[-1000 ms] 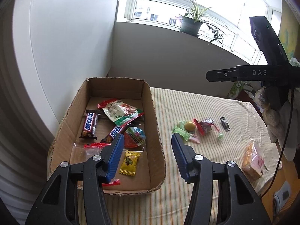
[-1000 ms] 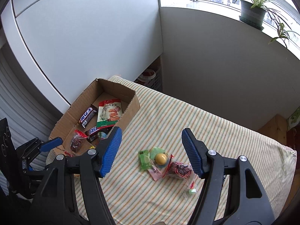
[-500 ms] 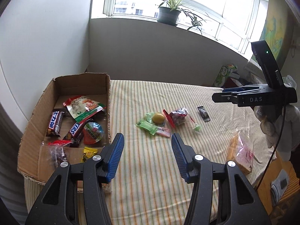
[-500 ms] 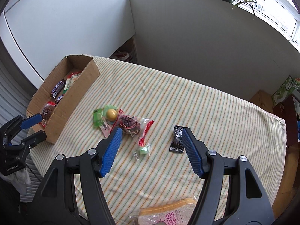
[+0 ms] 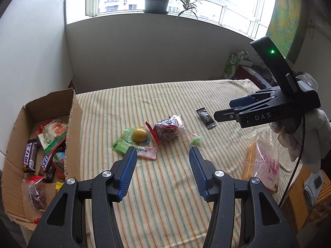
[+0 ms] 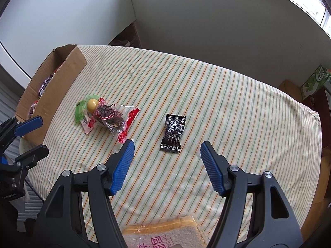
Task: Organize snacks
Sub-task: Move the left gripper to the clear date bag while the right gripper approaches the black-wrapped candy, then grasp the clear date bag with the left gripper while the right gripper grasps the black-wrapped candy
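Note:
A cardboard box (image 5: pixel 72 124) (image 6: pixel 68 72) holding several snacks sits at the left edge of the striped table. A loose cluster lies mid-table: a yellow ball candy (image 5: pixel 140 134) (image 6: pixel 92 104), a green packet (image 5: pixel 121 147), a pink packet (image 5: pixel 145 152) and a clear bag of dark dates (image 5: pixel 168 128) (image 6: pixel 109 116). A black sachet (image 5: pixel 205 117) (image 6: pixel 173 132) lies apart, to the right. My left gripper (image 5: pixel 163 155) hovers open just in front of the cluster. My right gripper (image 6: pixel 167 147) is open above the black sachet, nothing between its fingers.
A bagged bread loaf (image 5: pixel 260 161) (image 6: pixel 165 231) lies at the table's near right edge. A small green candy (image 5: pixel 196 141) sits by the date bag. A potted plant (image 5: pixel 157 2) stands on the windowsill. A green carton (image 5: pixel 233 64) is beyond the table's far right corner.
My left gripper swung right, from over the box to the loose cluster. My right gripper moved right and down, from the cluster to over the black sachet. Both stayed open.

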`<state>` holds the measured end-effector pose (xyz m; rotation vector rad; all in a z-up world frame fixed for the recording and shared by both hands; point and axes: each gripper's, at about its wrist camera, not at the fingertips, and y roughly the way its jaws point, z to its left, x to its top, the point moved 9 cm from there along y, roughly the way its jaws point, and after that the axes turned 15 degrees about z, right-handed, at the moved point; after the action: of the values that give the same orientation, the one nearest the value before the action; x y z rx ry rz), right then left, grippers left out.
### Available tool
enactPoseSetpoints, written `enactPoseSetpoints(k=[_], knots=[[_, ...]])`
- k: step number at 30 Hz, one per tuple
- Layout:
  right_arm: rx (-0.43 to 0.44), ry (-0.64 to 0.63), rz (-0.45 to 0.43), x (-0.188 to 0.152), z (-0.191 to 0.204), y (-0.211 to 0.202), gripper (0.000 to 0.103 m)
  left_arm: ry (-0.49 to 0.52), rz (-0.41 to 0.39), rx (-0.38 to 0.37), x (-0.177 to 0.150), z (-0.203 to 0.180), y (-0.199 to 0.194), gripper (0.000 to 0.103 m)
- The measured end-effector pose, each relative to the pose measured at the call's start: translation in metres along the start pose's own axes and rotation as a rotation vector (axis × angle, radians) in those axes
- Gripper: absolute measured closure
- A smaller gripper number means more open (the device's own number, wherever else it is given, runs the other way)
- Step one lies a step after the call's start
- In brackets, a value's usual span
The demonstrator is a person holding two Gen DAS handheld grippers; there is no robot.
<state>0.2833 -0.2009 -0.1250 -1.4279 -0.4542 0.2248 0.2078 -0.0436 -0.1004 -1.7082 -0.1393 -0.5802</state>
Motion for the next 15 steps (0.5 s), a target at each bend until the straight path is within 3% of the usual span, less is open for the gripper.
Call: enactPoseSetpoints(k=[15], knots=[[0.106, 0.044, 0.051, 0.013, -0.019, 0.03, 0.034, 0.096, 0.129, 0.012, 0.055, -0.016, 0.061, 0.051]])
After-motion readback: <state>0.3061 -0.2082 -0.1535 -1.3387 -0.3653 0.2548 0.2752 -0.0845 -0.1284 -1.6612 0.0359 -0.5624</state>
